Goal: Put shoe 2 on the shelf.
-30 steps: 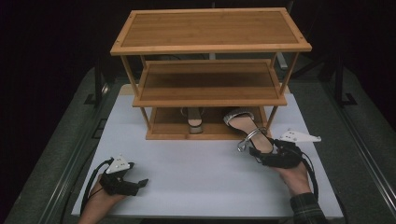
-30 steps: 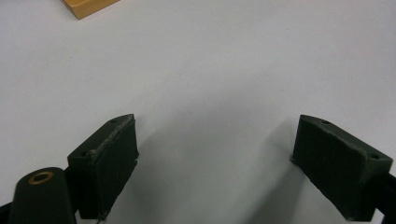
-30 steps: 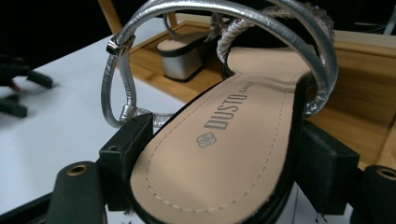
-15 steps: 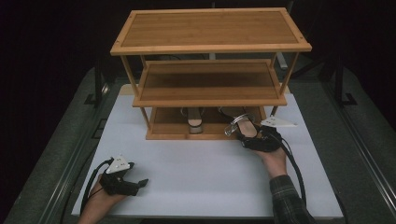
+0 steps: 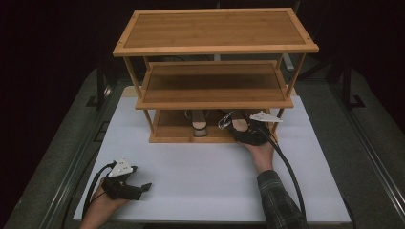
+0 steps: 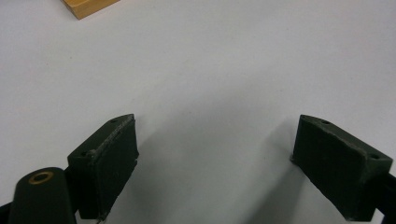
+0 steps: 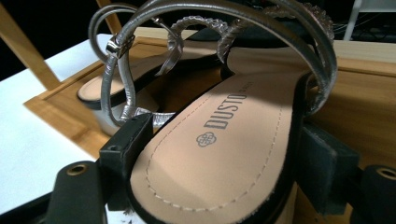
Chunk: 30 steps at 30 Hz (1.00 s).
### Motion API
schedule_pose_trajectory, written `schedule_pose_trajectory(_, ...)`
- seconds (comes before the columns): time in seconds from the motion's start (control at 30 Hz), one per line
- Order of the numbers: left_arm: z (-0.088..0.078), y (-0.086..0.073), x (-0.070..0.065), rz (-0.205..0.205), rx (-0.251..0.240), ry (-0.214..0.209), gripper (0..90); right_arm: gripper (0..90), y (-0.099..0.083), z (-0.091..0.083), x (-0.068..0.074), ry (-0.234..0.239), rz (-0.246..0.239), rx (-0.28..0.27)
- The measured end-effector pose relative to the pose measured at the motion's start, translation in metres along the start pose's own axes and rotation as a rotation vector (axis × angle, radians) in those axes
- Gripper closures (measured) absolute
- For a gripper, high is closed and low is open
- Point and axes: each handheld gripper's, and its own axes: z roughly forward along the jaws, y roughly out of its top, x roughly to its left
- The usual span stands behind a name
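From above, a three-tier wooden rack [image 5: 215,71] stands at the far edge of the white desk [image 5: 200,171]. The right gripper [image 5: 250,131] reaches to the front lip of the bottom shelf, toward its right end, carrying a sandal [image 5: 236,123] heel-first in its jaws, so the toe goes in ahead and the hand stays outside the frame. A second sandal [image 5: 197,125] sits on that shelf just to the left, near its middle; the held one looks bound for the spot beside it, to make a pair. The left gripper [image 5: 125,183] rests low at the desk's near left corner, well apart from the rack, seemingly parked out of the way.

In the left gripper view, its jaws stand wide apart over bare desk with nothing between them; a corner of the rack [image 6: 88,5] peeks in at the top.

In the right gripper view, the jaws clamp the sandal's [image 7: 224,140] sole from both sides at the heel, a grip that keeps the straps free. The other sandal [image 7: 116,88] lies just beyond, on the shelf.
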Motion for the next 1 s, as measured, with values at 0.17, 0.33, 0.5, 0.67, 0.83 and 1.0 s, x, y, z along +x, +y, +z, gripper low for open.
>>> schedule_pose_trajectory(0.17,0.000,0.000,0.000,-0.001,0.000,-0.001,12.9,26.4,0.003,0.012,-0.001,-0.013,0.001,0.000)
schedule_pose_trajectory(0.33,0.000,0.000,0.000,-0.001,0.000,-0.001,13.0,26.4,0.003,0.025,0.002,-0.024,0.005,0.014)
schedule_pose_trajectory(0.5,0.000,0.000,0.000,-0.001,0.000,-0.001,13.0,26.3,0.003,0.034,0.003,-0.044,0.032,0.027)
schedule_pose_trajectory(0.67,0.000,0.000,0.000,-0.001,0.000,-0.001,13.0,26.3,0.000,0.039,0.001,-0.038,0.043,0.029)
schedule_pose_trajectory(0.83,0.000,0.000,0.000,-0.001,0.000,-0.001,13.0,26.6,-0.001,0.038,-0.002,-0.028,0.038,0.088)
schedule_pose_trajectory(1.0,0.000,0.000,0.000,0.000,0.000,-0.001,13.0,27.6,-0.003,0.023,-0.004,-0.035,-0.011,0.115)
